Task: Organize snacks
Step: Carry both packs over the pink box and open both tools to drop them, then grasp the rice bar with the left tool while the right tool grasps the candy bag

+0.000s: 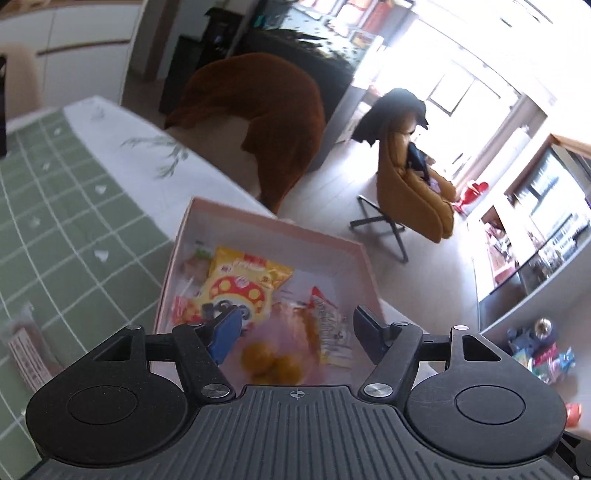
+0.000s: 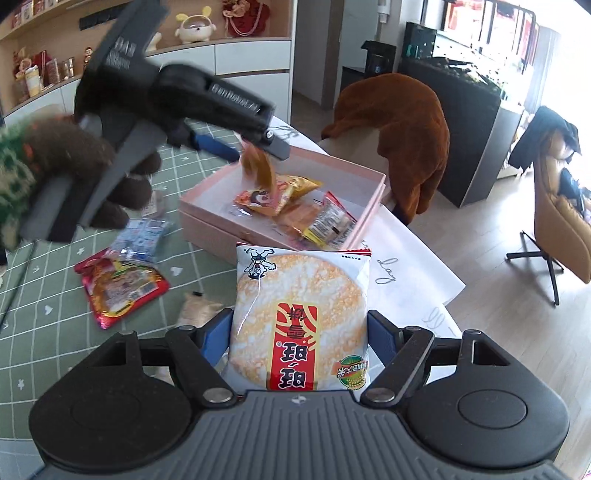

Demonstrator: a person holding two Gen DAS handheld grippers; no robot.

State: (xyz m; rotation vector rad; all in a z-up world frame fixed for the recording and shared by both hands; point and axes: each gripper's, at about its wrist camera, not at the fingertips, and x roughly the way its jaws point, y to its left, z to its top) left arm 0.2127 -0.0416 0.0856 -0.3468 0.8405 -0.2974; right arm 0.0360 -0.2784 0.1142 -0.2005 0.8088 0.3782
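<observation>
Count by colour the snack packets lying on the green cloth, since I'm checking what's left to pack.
Red packet: 1
Blue-and-white packet: 1
Beige packet, partly hidden: 1
Pale packet, blurred: 1
Total: 4 that I can make out

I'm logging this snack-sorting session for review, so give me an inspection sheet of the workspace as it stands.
Surface: table with green checked cloth and a white sheet with handwriting.
Job's things: open pink box holding several snack packets; rice cracker packet held upright in front of the box.
Clutter: red packet and blue-white packet loose on the cloth, a pale packet near them.
Grippers: left gripper open above the box, an orange snack bag blurred below it, seemingly dropping; right gripper shut on the rice cracker packet.
Cables: nothing seen.
Surroundings: brown covered chair, tan swivel chair, shelf with toys.
</observation>
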